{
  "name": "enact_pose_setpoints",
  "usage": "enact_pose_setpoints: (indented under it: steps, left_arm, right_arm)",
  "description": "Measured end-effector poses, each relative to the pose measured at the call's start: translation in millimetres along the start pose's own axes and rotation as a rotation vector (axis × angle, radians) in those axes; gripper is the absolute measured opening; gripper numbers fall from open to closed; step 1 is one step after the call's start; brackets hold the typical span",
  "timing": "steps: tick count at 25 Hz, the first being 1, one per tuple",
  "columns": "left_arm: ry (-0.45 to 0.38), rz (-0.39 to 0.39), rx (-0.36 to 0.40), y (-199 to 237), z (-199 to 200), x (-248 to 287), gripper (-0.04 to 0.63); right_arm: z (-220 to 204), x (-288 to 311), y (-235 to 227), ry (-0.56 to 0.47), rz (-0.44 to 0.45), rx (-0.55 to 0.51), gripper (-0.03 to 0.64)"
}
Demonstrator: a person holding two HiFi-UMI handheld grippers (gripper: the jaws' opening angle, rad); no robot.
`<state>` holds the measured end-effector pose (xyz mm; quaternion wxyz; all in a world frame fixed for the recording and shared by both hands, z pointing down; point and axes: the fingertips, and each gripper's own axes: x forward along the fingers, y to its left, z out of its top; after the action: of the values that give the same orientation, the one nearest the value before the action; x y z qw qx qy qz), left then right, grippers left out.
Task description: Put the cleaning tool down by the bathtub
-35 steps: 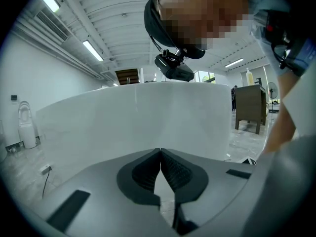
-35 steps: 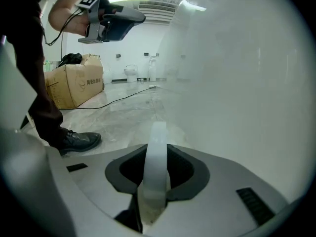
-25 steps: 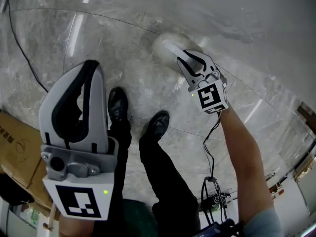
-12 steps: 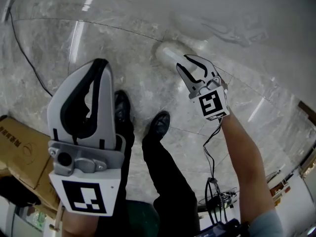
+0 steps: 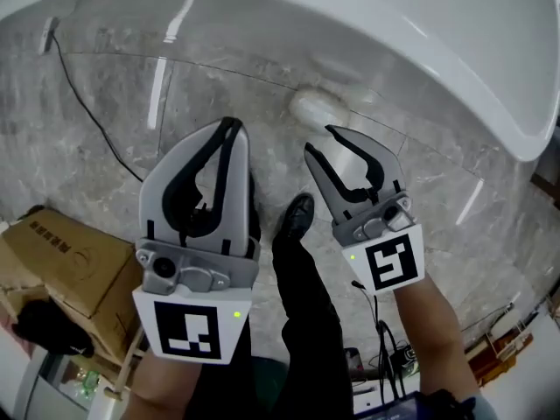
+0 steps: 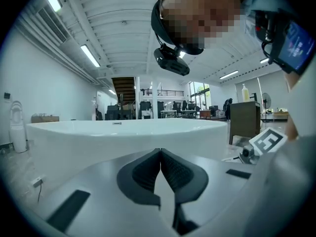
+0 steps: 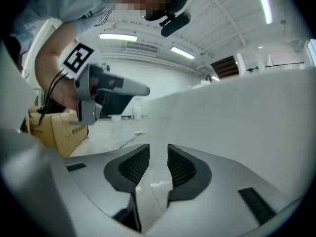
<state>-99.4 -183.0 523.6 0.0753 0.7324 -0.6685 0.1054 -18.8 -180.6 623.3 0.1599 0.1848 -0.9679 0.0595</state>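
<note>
The cleaning tool, a pale oval thing, lies on the marble floor close under the white bathtub. Nothing touches it. My right gripper hangs above and nearer than the tool, open; its jaws have just been closing a little with nothing between them. The right gripper view shows its pads apart, with the tub wall beyond. My left gripper is raised beside it, shut and empty. Its tips touch in the left gripper view, facing the bathtub.
A cardboard box stands at the left. A black cable runs over the floor to a small white plug. The person's legs and a black shoe are below the grippers. More cables lie at the lower right.
The right gripper let go of the tool's handle and rose away from it; the tool stays on the floor. The left gripper rose too. The bathtub came into the head view.
</note>
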Motion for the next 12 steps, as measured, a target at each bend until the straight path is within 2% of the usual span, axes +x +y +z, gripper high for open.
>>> enact_pose_setpoints:
  steps: [3, 6, 8, 12]
  left_arm:
    - [-0.029, 0.002, 0.0, 5.9, 42.1, -15.3, 0.017]
    - [-0.076, 0.006, -0.008, 11.2, 85.8, -24.2, 0.017]
    - [-0.103, 0.009, -0.009, 12.2, 112.9, -28.7, 0.017]
    - [-0.142, -0.029, 0.017, 4.3, 151.3, -31.9, 0.017]
  right_arm:
    - [89.6, -20.2, 6.4, -0.143, -0.09, 0.034, 0.101]
    - [160.2, -39.8, 1.9, -0.222, -0.207, 0.04, 0.057]
    - [193.0, -49.7, -3.0, -0.244, -0.279, 0.043, 0.021]
    - [229.0, -60.5, -9.1, -0.258, -0.357, 0.047, 0.015]
